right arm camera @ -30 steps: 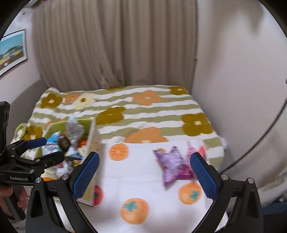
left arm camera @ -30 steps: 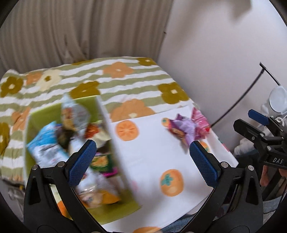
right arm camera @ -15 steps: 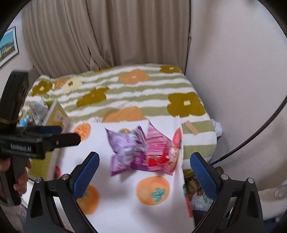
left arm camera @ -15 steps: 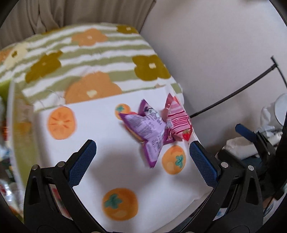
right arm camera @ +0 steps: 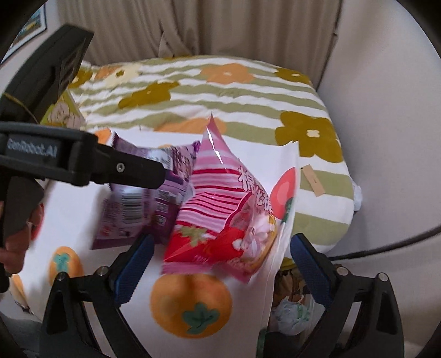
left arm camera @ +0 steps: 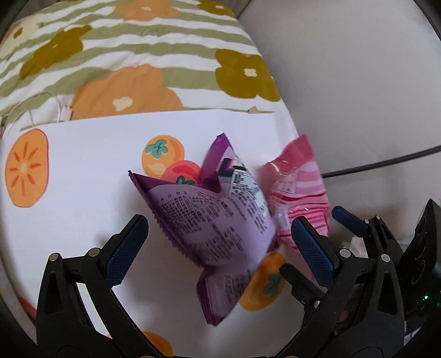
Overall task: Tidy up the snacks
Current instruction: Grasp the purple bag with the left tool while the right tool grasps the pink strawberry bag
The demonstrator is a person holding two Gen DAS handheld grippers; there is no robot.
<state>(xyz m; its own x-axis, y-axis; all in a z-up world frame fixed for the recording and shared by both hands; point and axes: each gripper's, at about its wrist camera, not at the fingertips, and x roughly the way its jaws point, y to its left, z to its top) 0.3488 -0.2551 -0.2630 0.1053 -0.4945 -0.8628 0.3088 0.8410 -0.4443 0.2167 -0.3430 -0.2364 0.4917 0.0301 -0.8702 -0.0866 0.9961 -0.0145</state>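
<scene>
Left hand-held gripper: jaws spread wide, blue-padded fingers at 8 and 4 o'clock. Right hand-held gripper: jaws equally wide. The person's left hand grips the handle at 9 o'clock in the right wrist view.

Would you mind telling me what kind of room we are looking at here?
Most likely a bedroom: a bed with a flower-striped quilt against beige curtains, and a framed picture on the wall. A persimmon-print sheet serves as the work surface.
</scene>
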